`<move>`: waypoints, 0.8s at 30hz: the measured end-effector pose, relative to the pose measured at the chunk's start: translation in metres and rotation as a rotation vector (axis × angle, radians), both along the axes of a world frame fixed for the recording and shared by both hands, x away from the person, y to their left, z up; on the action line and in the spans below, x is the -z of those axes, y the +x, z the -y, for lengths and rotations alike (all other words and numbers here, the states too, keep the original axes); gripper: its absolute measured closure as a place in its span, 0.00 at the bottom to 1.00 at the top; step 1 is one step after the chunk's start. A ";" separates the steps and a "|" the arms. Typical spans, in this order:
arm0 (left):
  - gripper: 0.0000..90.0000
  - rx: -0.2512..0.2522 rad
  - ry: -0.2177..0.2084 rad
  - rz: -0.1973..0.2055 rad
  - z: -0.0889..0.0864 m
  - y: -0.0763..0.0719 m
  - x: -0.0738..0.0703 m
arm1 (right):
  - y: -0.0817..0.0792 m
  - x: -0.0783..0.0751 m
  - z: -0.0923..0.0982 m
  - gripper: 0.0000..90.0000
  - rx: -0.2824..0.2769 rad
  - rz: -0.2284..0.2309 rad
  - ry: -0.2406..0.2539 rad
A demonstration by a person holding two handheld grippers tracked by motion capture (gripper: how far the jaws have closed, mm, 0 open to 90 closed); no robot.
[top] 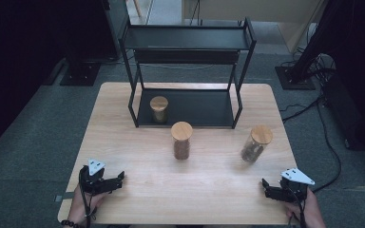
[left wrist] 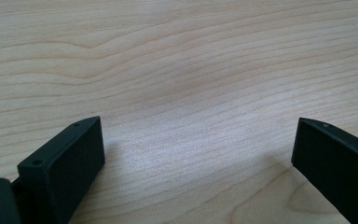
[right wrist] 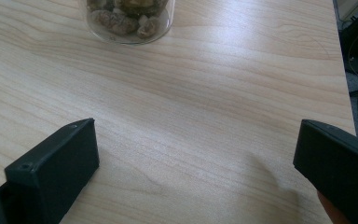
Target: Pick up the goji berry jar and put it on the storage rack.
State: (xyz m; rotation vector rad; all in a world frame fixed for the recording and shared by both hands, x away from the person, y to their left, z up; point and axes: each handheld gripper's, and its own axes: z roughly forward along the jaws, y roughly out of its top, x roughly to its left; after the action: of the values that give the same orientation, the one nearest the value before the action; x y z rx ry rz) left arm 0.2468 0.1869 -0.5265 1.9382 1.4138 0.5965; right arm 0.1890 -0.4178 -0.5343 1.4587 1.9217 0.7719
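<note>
Three glass jars with round wooden lids stand on the wooden table (top: 138, 156). One jar (top: 159, 109) sits on the lower tray of a black metal shelf rack (top: 186, 71). A second jar (top: 181, 140) stands mid-table in front of the rack. The third jar (top: 255, 143) is to the right; its base with brown lumps (right wrist: 128, 18) appears at the top of the right gripper view. My left gripper (top: 119, 177) rests near the front left edge, open, with only bare wood between its jaws (left wrist: 198, 158). My right gripper (top: 265, 184) lies near the front right corner, open and empty (right wrist: 196, 163).
The black rack takes up the table's far middle. Grey carpet surrounds the table, with black stands at the back left (top: 80, 71) and back right (top: 294, 76) and cables (top: 330, 147) on the floor to the right. The table's right edge runs close to my right gripper.
</note>
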 end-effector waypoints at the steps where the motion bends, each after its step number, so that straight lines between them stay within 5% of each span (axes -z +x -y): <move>1: 0.03 0.001 -0.001 0.001 0.000 0.000 0.000 | 0.000 0.000 0.000 0.00 0.003 -0.001 0.001; 24: 0.03 0.011 0.005 -0.004 -0.009 -0.007 0.000 | -0.006 0.000 -0.012 0.00 -0.031 0.014 -0.020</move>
State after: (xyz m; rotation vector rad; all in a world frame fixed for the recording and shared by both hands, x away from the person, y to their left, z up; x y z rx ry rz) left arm 0.2395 0.1960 -0.5268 1.9510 1.4045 0.5920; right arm 0.1831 -0.4055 -0.5341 1.4112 1.9407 0.7730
